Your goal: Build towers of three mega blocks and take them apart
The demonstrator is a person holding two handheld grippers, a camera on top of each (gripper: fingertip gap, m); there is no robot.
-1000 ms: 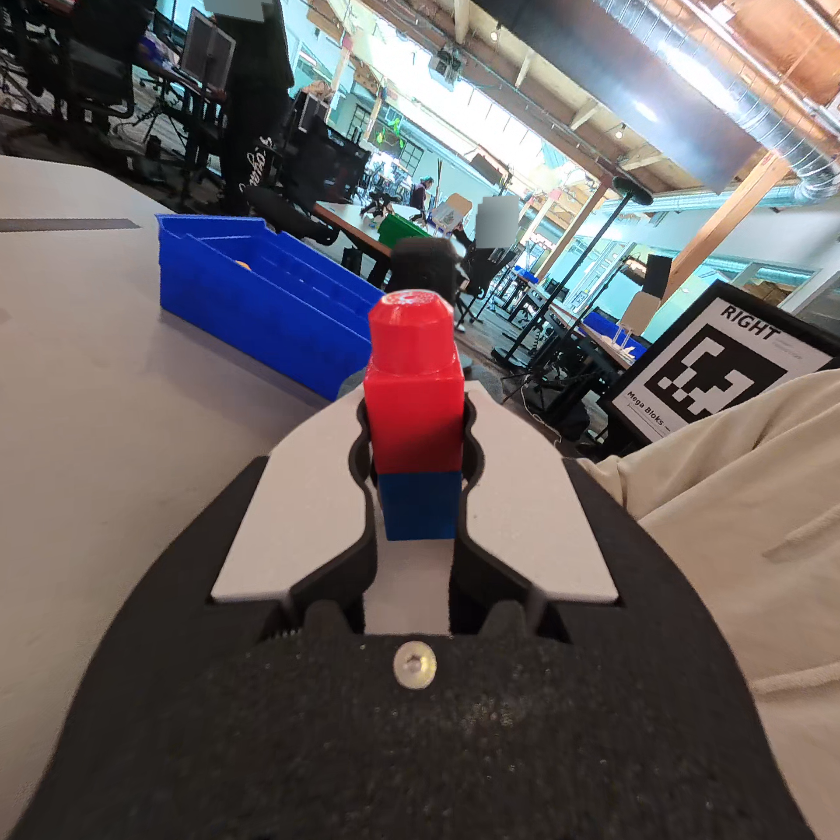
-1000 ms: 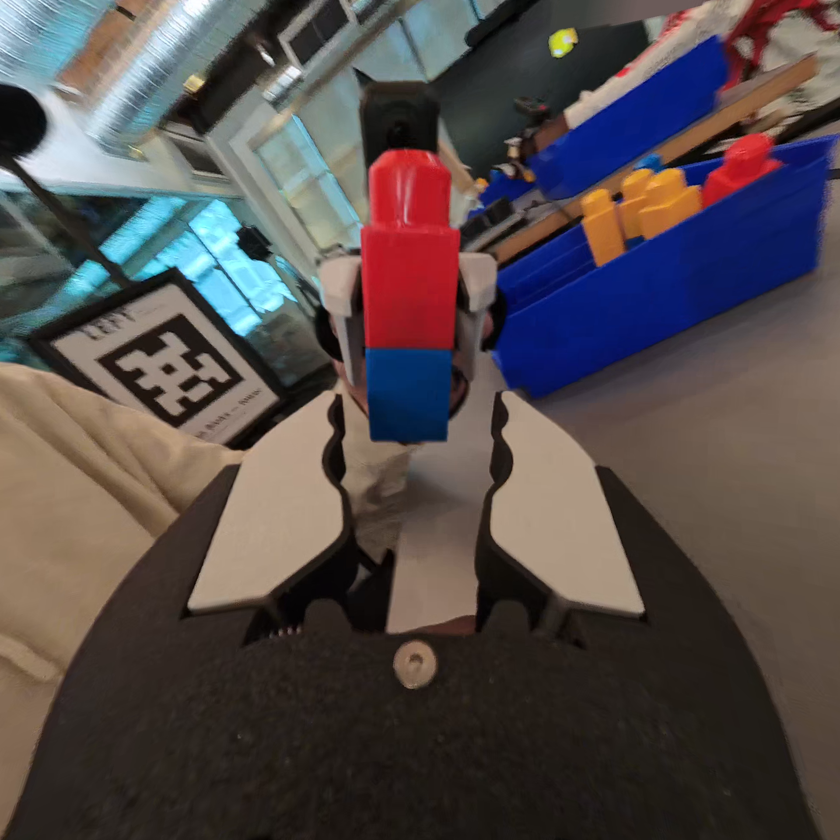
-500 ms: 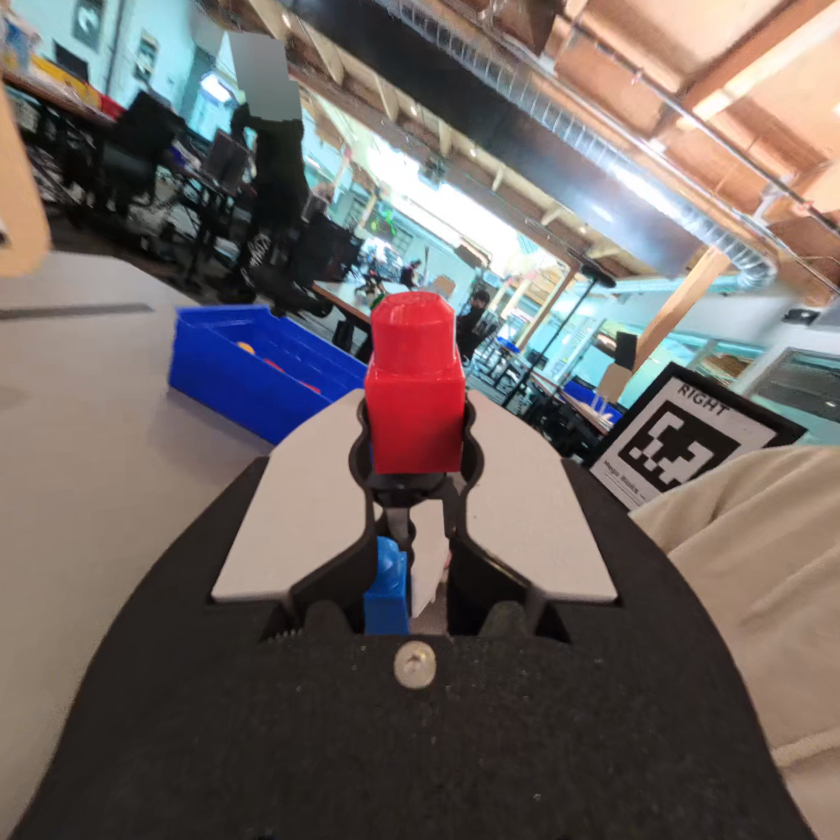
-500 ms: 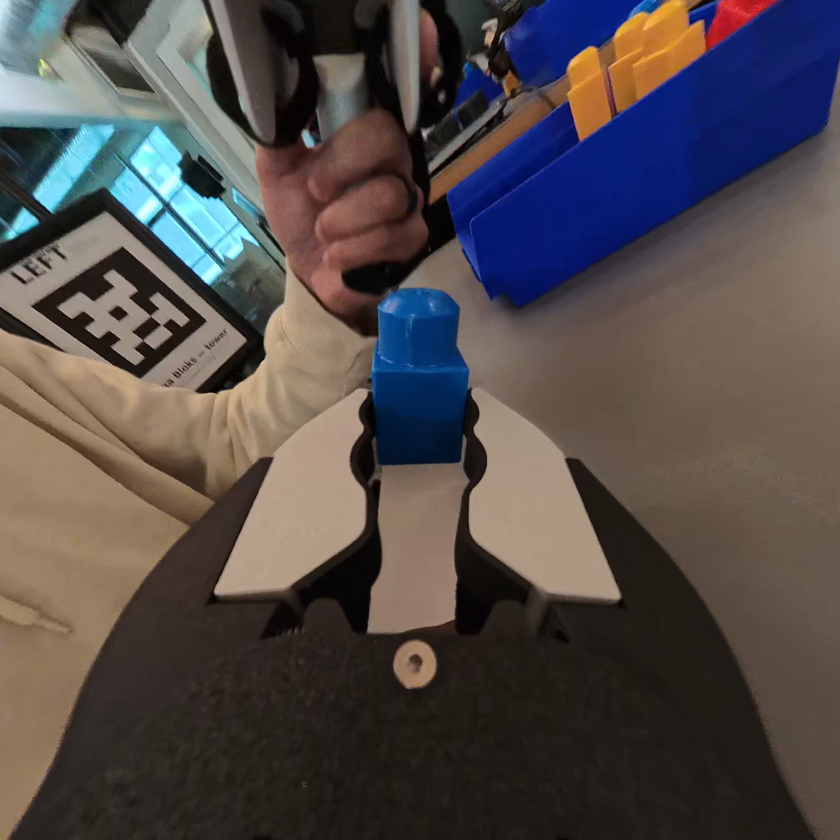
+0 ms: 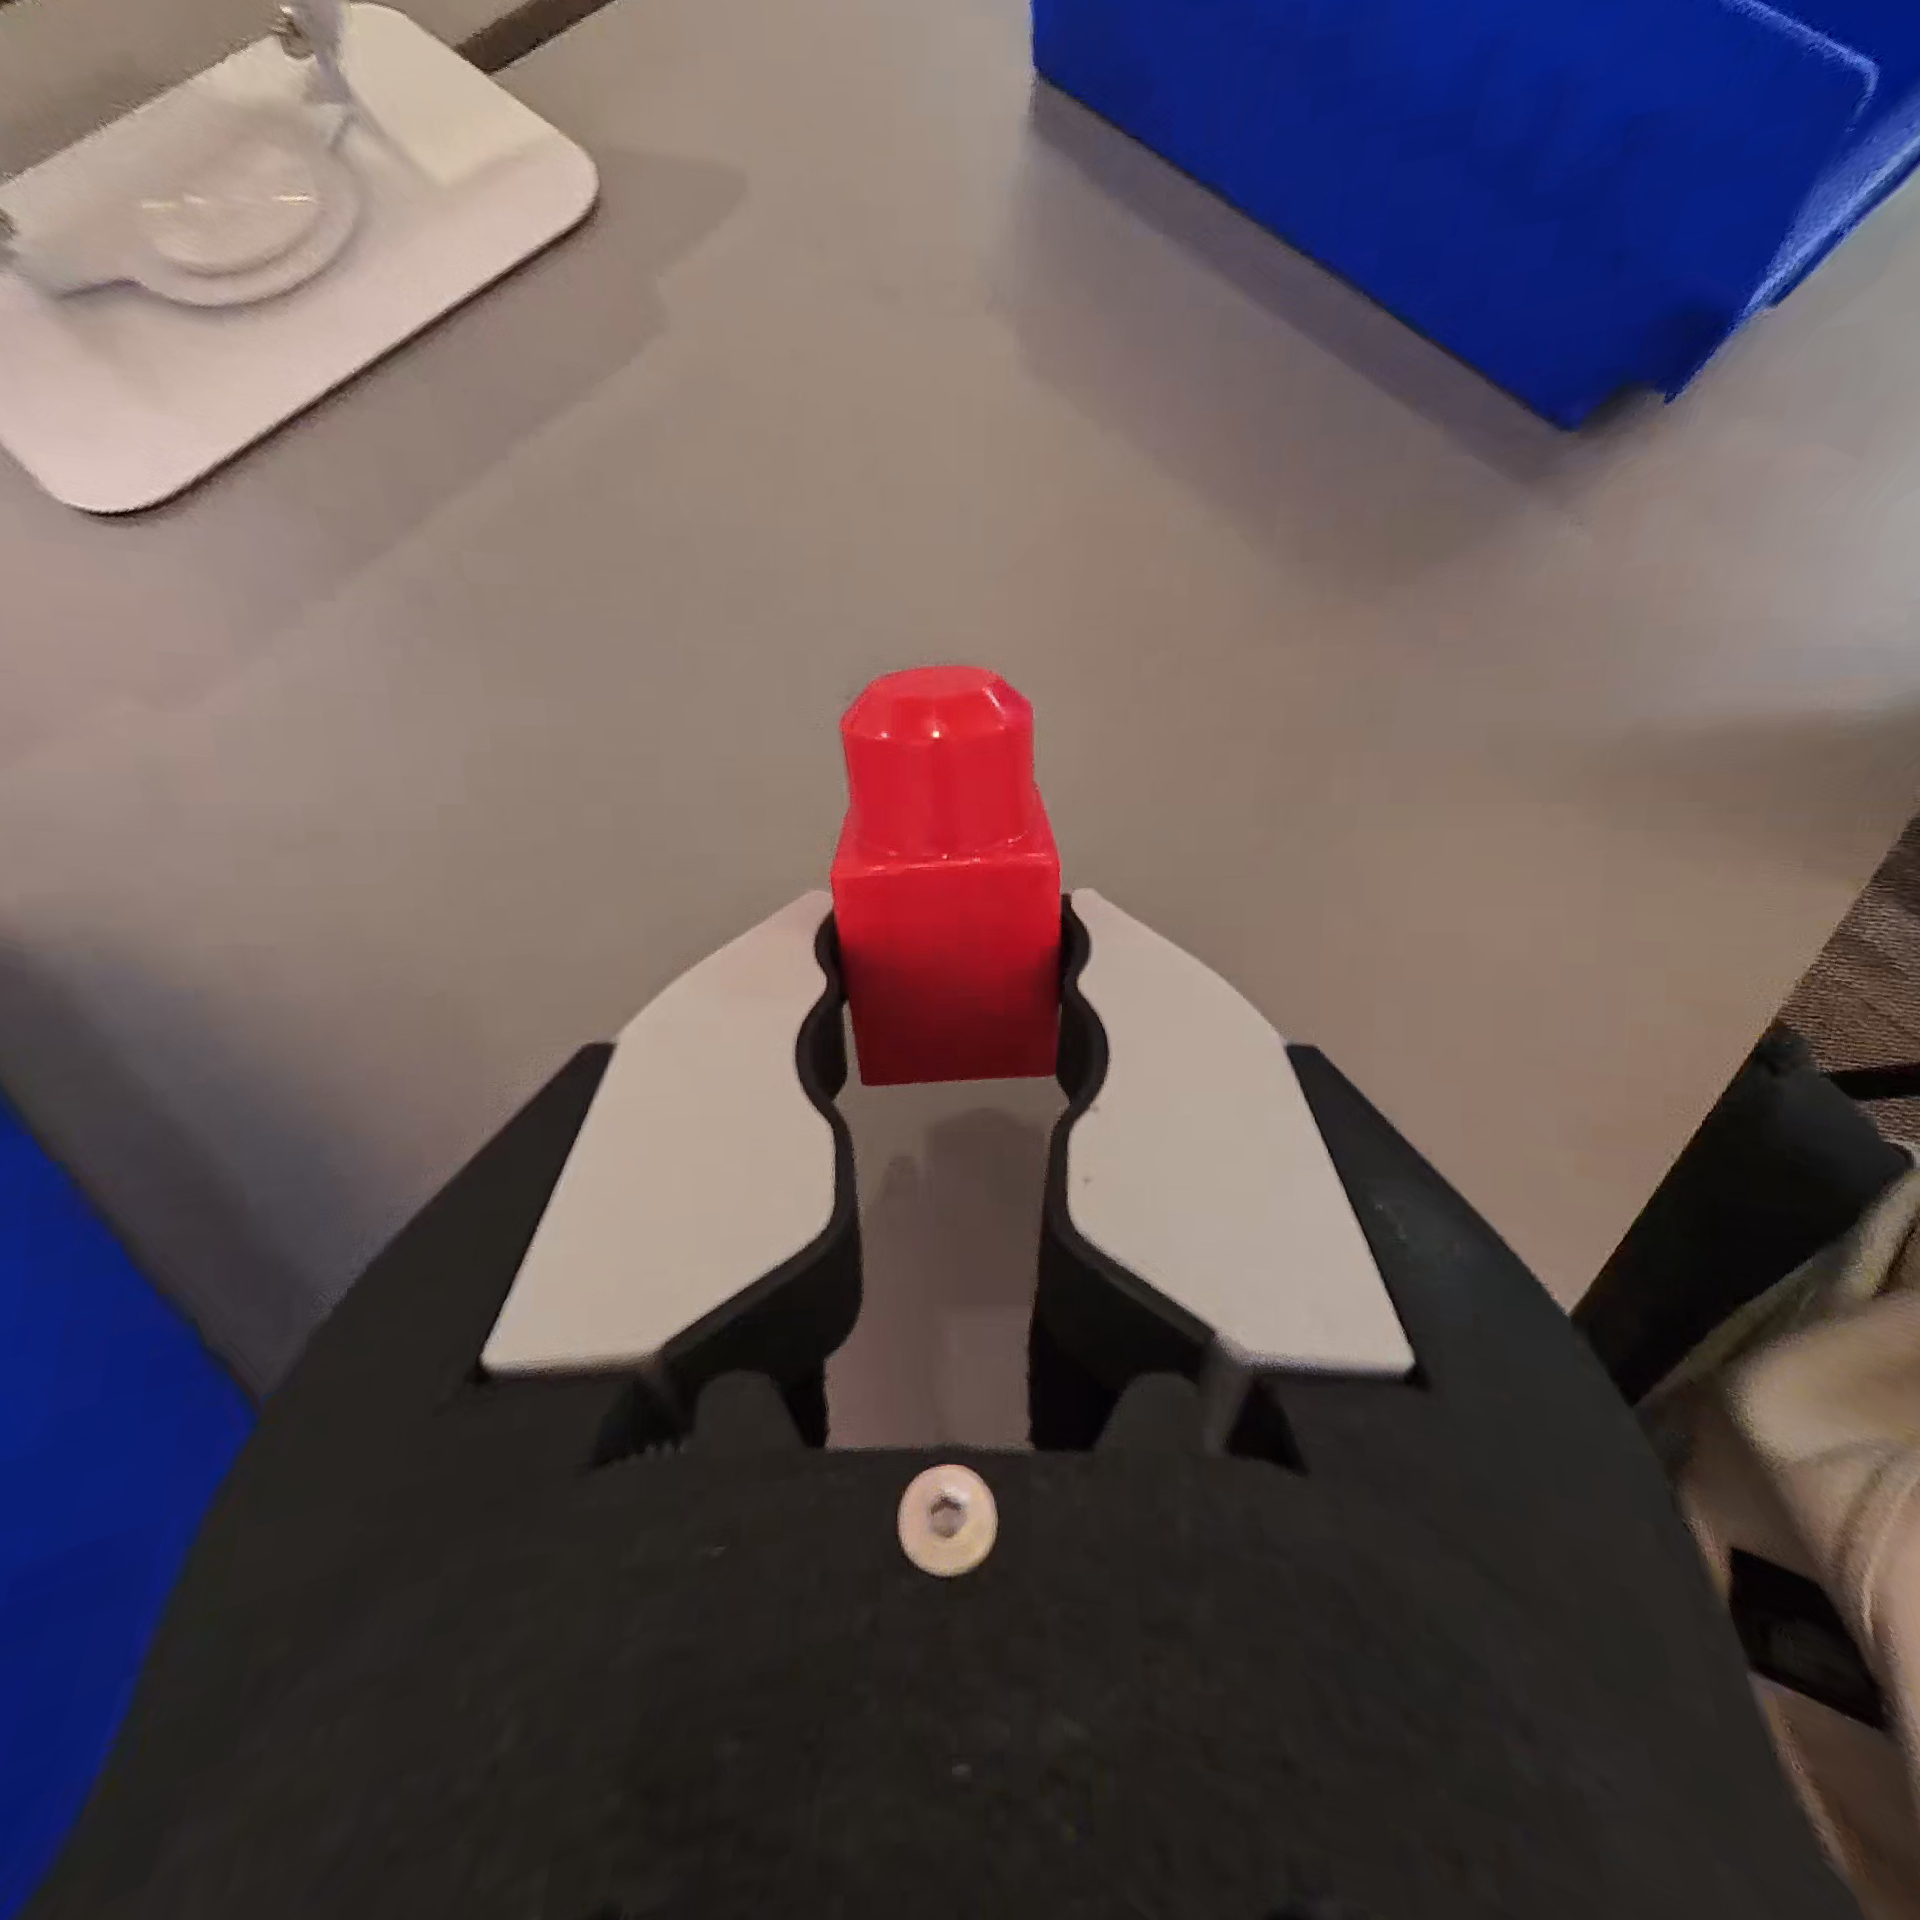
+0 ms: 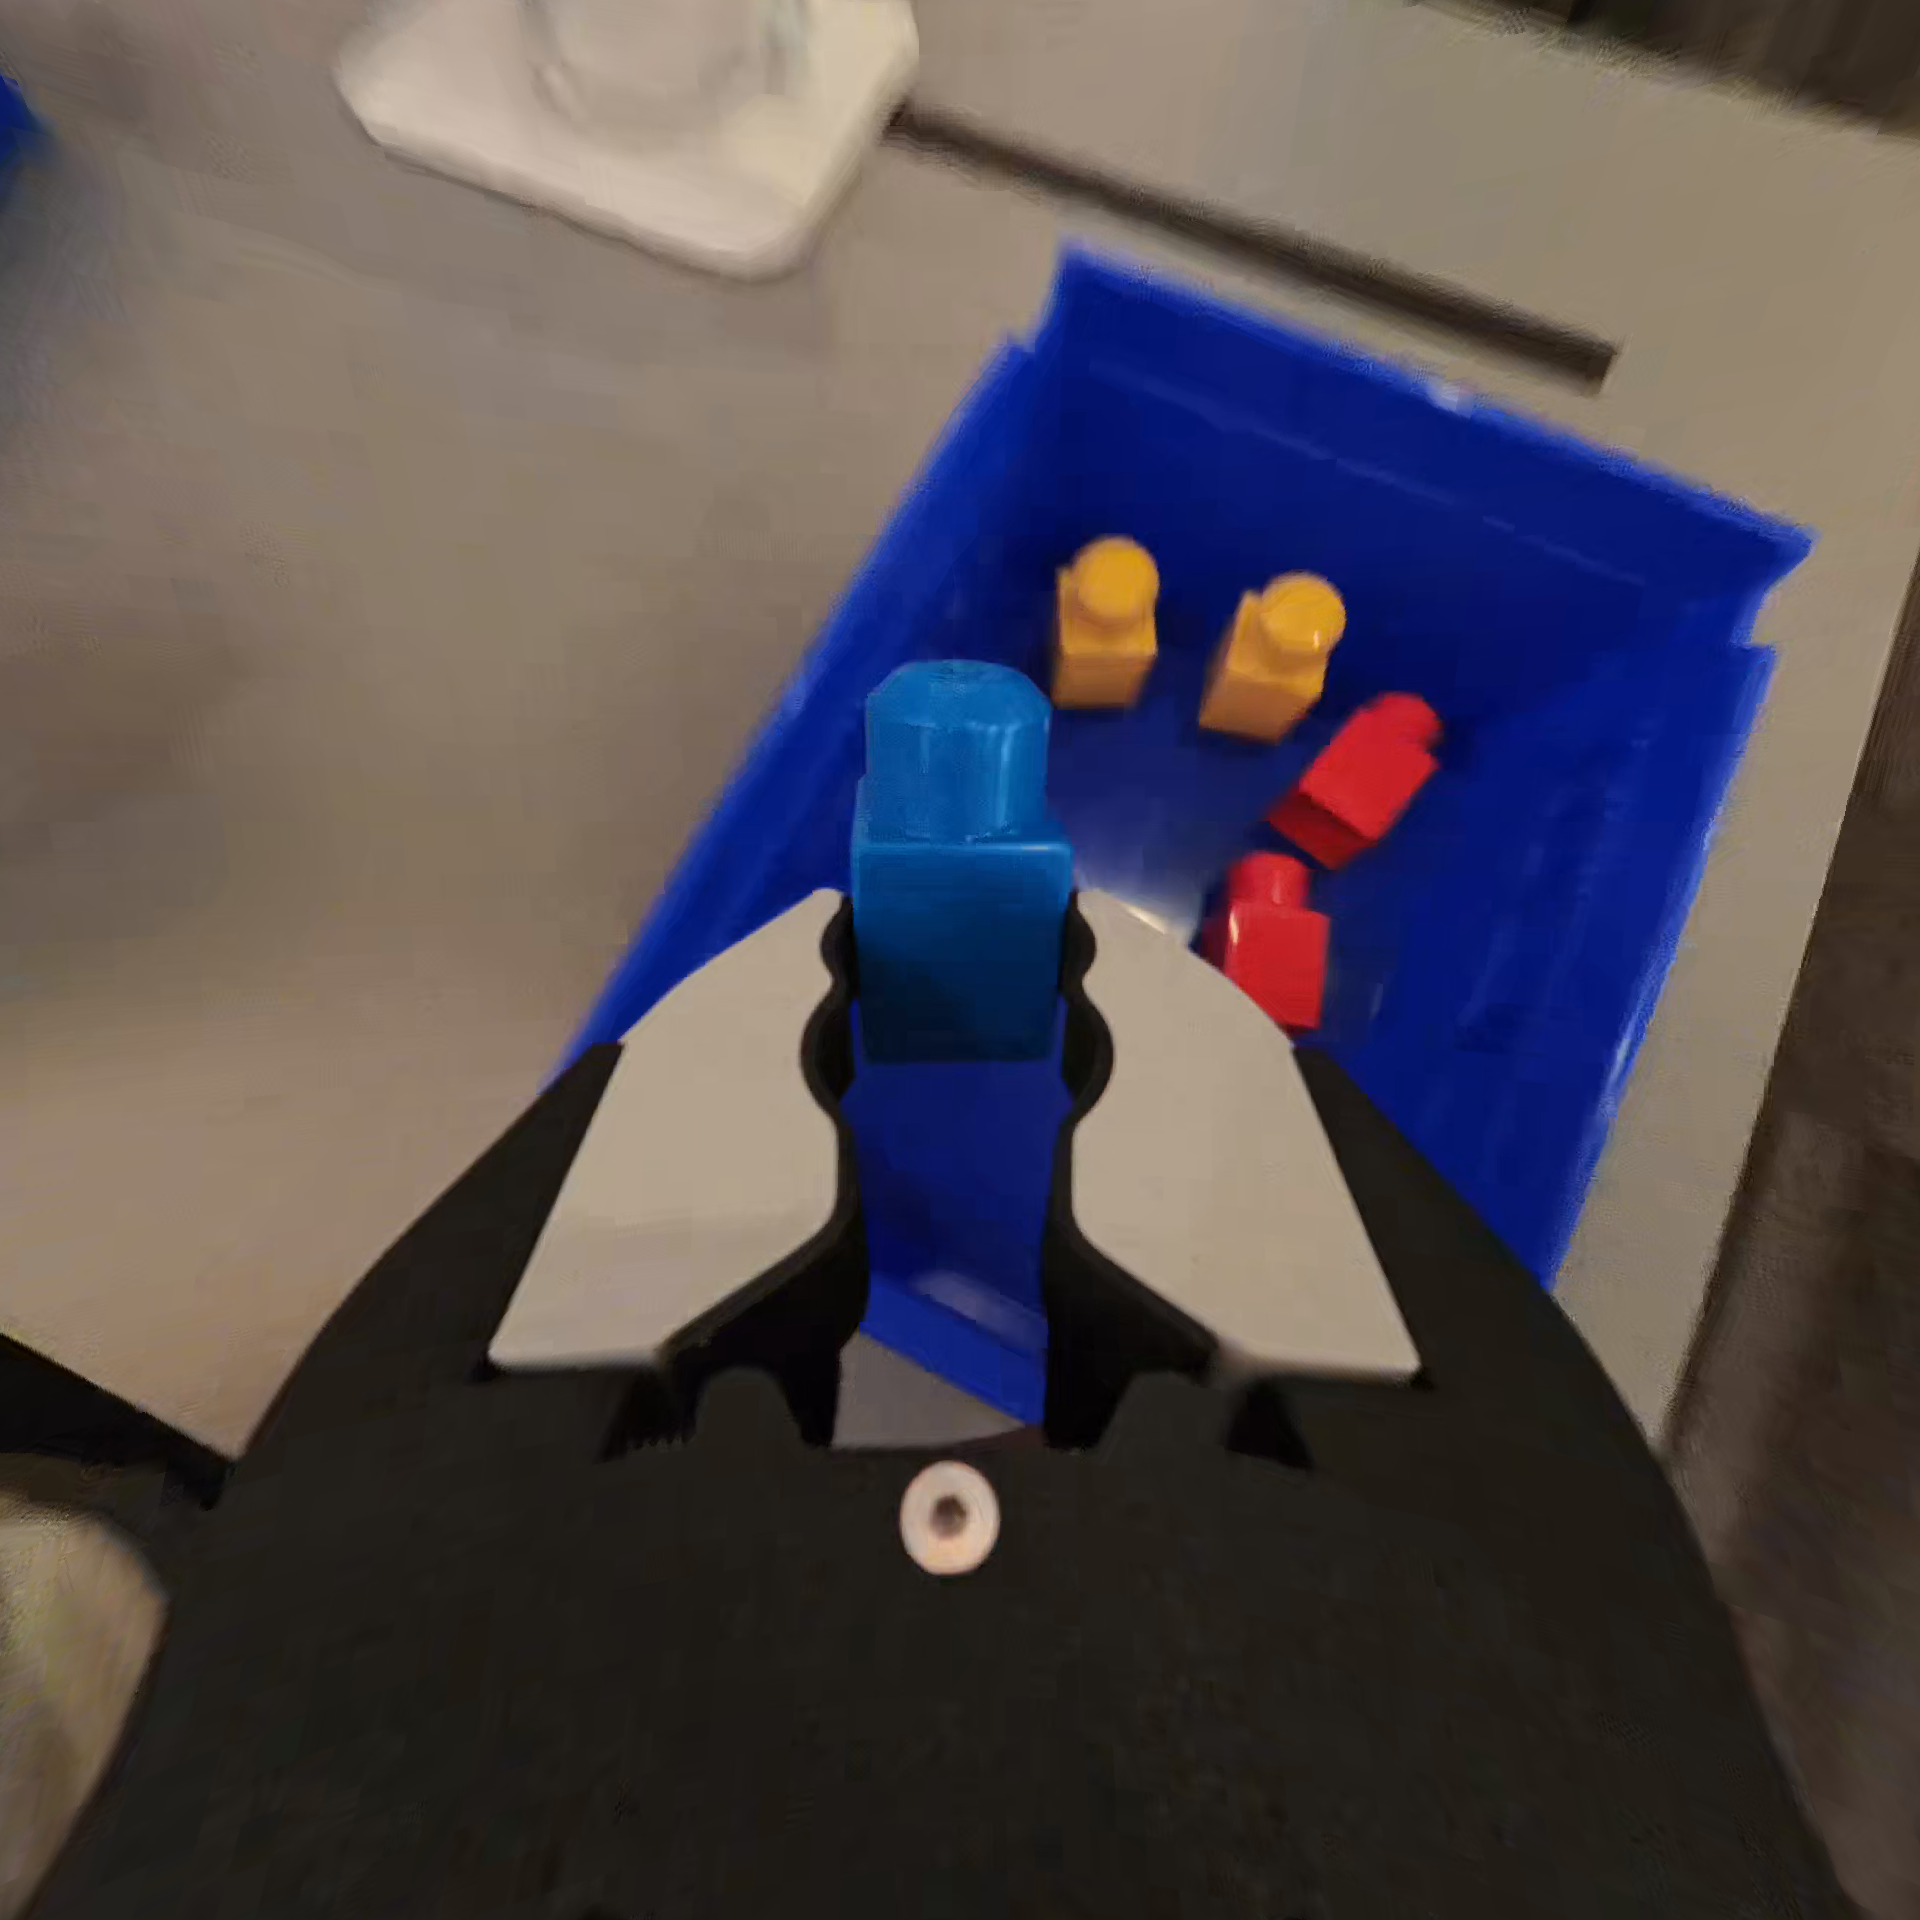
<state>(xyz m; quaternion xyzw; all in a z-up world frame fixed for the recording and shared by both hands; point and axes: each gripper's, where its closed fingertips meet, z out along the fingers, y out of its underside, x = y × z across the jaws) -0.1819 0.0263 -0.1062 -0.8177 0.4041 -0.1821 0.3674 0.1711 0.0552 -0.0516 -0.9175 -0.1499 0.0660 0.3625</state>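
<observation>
left fingers: pads of the left gripper press both sides of a single red block, stud pointing away from the wrist; nothing is attached beneath it.
right fingers: pads of the right gripper clamp a single blue block, stud forward.
change: a second ago red sat stacked on blue in the left grip while the right jaws stood wide around the lower block; the right then closed on blue and the pair came apart.
meaning: the take-apart step looks finished for these two pieces, and each gripper now carries one loose block.
red block position: above bare grey table, with a blue bin ahead to the right.
blue block position: over the near wall of an open blue bin.
bin contents: two yellow blocks and two red blocks.
further out: white stand base at the far left.
likely next: drop-off into the bin.
</observation>
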